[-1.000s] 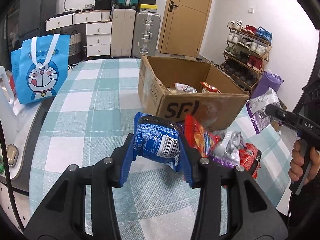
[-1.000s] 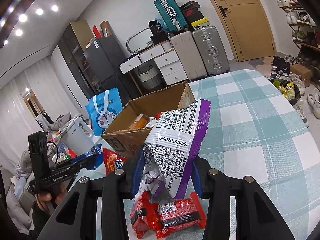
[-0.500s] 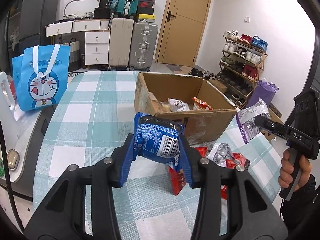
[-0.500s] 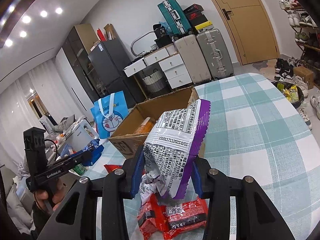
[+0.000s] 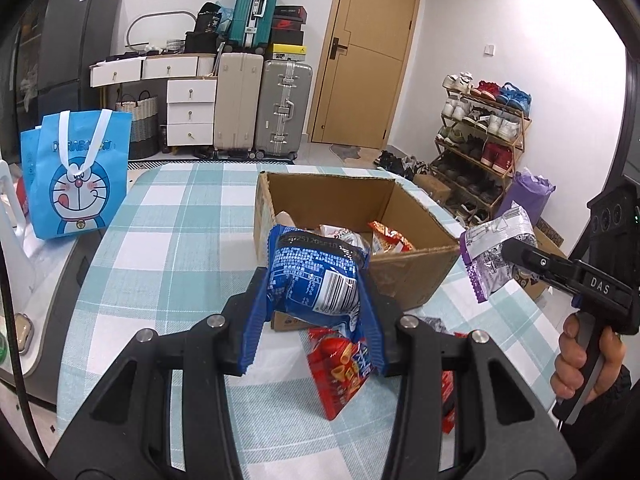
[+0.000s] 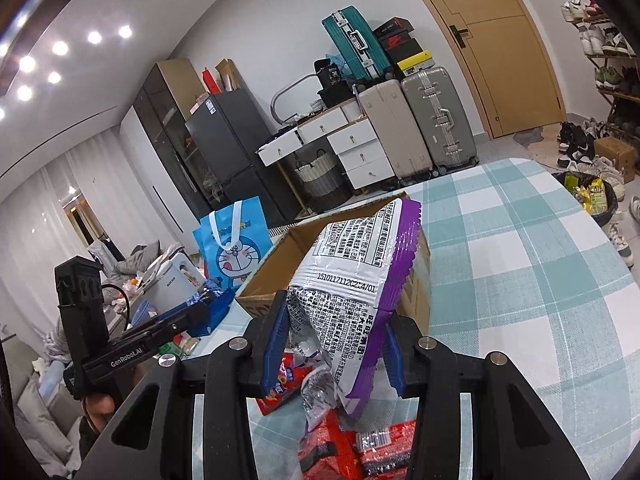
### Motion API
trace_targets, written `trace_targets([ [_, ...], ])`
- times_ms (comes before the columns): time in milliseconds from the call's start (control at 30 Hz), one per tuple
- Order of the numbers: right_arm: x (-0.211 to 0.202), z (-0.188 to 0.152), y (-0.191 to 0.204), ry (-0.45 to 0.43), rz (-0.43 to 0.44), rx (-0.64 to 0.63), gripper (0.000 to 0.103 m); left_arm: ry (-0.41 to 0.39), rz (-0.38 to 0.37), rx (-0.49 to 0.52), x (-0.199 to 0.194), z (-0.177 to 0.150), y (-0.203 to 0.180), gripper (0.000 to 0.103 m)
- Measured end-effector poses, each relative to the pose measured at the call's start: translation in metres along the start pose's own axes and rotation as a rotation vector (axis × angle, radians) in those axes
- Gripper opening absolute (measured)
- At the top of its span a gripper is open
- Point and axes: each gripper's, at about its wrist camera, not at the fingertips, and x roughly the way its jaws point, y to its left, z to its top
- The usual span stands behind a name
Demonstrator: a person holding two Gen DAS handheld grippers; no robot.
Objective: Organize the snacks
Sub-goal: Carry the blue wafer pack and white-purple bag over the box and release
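Observation:
My left gripper (image 5: pixel 314 322) is shut on a blue snack bag (image 5: pixel 316 276) and holds it above the table, just before the open cardboard box (image 5: pixel 412 276). The box holds several snack packs (image 5: pixel 384 236). My right gripper (image 6: pixel 334 354) is shut on a purple and silver snack bag (image 6: pixel 356 292), held in the air beside the box (image 6: pixel 420 256). This gripper and its bag (image 5: pixel 494 252) also show at the right of the left wrist view. Red snack packs (image 5: pixel 342 372) lie on the checked tablecloth below; they also show in the right wrist view (image 6: pixel 360 448).
A blue Doraemon bag (image 5: pixel 78 176) stands at the table's left edge. A white appliance (image 6: pixel 174 280) sits beyond it. Suitcases (image 5: pixel 280 108), drawers and a shoe rack (image 5: pixel 480 140) line the room behind. A bin (image 6: pixel 592 192) stands on the floor.
Both grippers have risen with their bags. The left view now looks down into the box from higher up, and the blue bag is nearer the box's front wall.

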Motion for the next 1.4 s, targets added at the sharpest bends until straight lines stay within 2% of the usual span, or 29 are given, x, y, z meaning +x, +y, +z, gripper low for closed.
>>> trace_targets([
  [367, 0.023, 0.019, 0.025, -0.001, 0.000, -0.037, 0.042, -0.030, 0.028, -0.005, 0.022, 0.023, -0.013, 0.040],
  [600, 0.039, 0.031, 0.025, -0.028, 0.001, -0.011, 0.042, -0.025, 0.045, -0.006, 0.045, 0.039, -0.020, 0.040],
  [733, 0.051, 0.035, 0.025, -0.013, -0.012, -0.014, 0.042, -0.024, 0.060, 0.009, 0.058, 0.043, -0.026, 0.040],
  [1067, 0.079, 0.040, 0.019, 0.010, -0.057, -0.029, 0.042, 0.012, 0.106, 0.038, 0.099, 0.042, -0.033, 0.040],
  [1333, 0.101, 0.034, 0.013, 0.060, -0.095, -0.038, 0.042, 0.043, 0.131, 0.050, 0.121, 0.034, -0.028, 0.041],
  [1400, 0.104, 0.033, 0.012, 0.081, -0.071, -0.025, 0.044, 0.056, 0.135, 0.053, 0.125, 0.033, -0.026, 0.041],
])
